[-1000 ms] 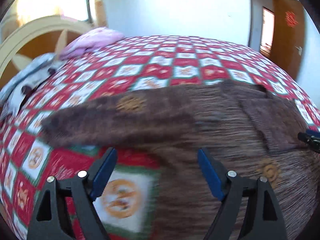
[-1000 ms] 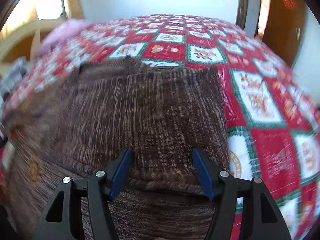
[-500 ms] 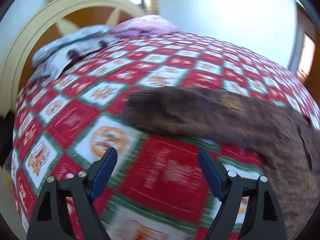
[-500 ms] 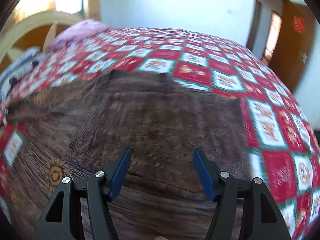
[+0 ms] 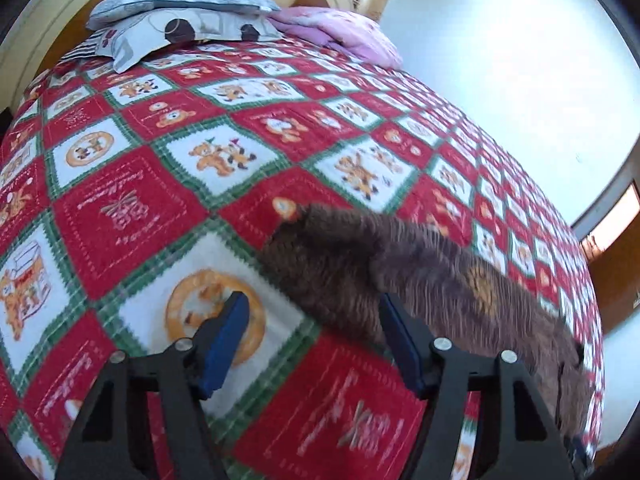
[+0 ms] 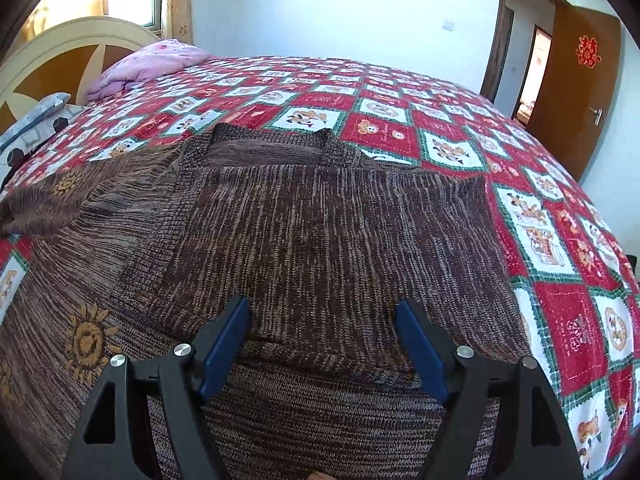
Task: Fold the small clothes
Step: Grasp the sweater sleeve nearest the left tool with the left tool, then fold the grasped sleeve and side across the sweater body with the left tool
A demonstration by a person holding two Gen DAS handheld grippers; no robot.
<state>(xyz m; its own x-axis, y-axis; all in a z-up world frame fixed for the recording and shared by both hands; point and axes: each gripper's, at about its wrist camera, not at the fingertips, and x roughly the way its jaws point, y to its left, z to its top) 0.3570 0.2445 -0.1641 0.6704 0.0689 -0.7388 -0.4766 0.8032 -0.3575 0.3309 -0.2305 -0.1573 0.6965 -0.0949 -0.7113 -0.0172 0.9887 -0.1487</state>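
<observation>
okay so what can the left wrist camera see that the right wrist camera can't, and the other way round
Only the left wrist view shows the sleeve's cuff end lying ahead of the open left gripper, whose jaws have just been closing with nothing between them.

Only the right wrist view shows the sweater's neckline, the wooden door and the open right gripper, whose jaws have just been opening.

Both show the brown sweater, the red patchwork bedspread, the pink blanket and the patterned pillow.

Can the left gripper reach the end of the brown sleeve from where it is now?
Probably yes. The sleeve end lies flat on the quilt just ahead of the left gripper, whose fingers stand apart with nothing between.
</observation>
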